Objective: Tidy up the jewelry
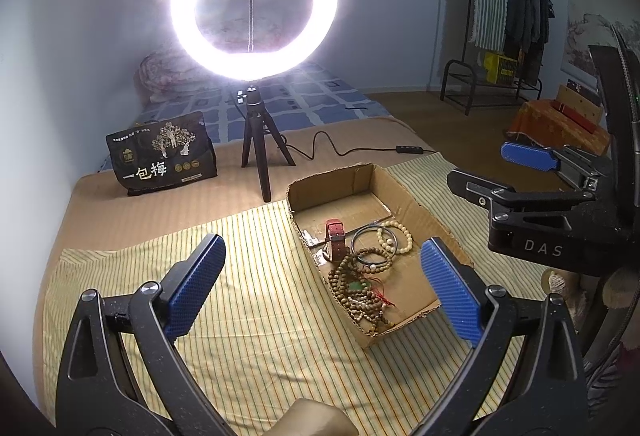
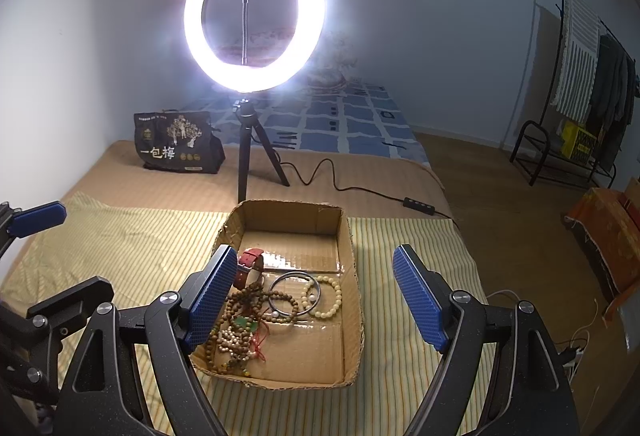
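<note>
A: Box is raw corrugated cardboard, matt, ragged edges; glossy tape strip on its floor.
B: Contents?
A: Wooden bead strands, matt brown. Bangle polished metal. Pale beads smooth, slightly glossy. Watch strap red leather-like. Finger pads textured blue plastic. Sheet striped woven cloth.

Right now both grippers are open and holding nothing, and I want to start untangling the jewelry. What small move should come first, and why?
Probably lower the right gripper onto the cream bead bracelet. It lies at the edge of the pile in the cardboard box, overlapping only the metal bangle, while the brown bead strands are knotted together. The left gripper hovers further off.
</note>
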A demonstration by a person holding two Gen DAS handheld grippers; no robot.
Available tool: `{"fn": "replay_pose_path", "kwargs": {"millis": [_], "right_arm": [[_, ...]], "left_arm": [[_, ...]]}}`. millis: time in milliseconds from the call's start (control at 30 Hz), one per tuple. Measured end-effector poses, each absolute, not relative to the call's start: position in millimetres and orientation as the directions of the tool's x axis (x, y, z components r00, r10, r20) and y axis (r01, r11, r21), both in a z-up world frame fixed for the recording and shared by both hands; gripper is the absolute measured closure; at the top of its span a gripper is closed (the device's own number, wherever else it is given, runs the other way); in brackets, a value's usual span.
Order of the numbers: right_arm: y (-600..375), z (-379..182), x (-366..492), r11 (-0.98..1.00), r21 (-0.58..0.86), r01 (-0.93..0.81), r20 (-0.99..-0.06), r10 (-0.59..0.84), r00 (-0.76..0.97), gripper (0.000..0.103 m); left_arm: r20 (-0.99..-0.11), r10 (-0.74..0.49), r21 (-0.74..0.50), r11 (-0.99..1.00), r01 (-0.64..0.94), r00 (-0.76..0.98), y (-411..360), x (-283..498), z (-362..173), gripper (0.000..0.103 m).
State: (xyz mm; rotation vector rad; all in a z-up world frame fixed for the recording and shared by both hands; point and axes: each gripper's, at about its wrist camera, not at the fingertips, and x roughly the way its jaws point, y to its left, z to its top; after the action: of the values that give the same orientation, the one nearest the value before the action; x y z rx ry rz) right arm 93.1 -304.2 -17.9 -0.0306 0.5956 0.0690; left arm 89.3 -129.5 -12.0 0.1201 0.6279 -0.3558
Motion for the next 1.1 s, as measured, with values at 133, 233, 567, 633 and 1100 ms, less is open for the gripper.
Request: {"fn": "replay_pose_path", "kwargs": {"millis": [133, 233, 567, 633, 1100], "right_arm": [[-304.2, -18.1, 93.1, 0.997, -0.009, -0.075, -0.562, 0.057, 0.825, 0.023], [-304.1, -18.1, 92.7, 0.997, -0.01, -0.075, -0.562, 0.056, 0.825, 0.023], [-303.9, -18.9, 92.3, 0.997, -0.011, -0.075, -0.563, 0.056, 0.825, 0.023], [-303.7, -18.9, 92.4, 0.997, -0.011, -0.074, -0.563, 0.055, 0.825, 0.023], [-303.9, -20.2, 91.6, 0.997, -0.01, -0.076, -0.565, 0.057, 0.823, 0.023]], "left_arm": [[-0.594, -0.289, 0.002, 0.933, 0.36, 0.751, -130.4, 88.8, -12.1, 0.003], [-0.597, -0.288, 0.001, 0.933, 0.36, 0.749, -131.8, 87.8, -12.4, 0.003], [-0.597, -0.288, 0.0, 0.933, 0.36, 0.748, -132.0, 88.1, -12.2, 0.003], [-0.597, -0.289, -0.001, 0.933, 0.359, 0.748, -132.0, 88.2, -12.1, 0.003], [-0.6, -0.294, -0.004, 0.931, 0.365, 0.744, -135.7, 86.1, -13.2, 0.003]]}}
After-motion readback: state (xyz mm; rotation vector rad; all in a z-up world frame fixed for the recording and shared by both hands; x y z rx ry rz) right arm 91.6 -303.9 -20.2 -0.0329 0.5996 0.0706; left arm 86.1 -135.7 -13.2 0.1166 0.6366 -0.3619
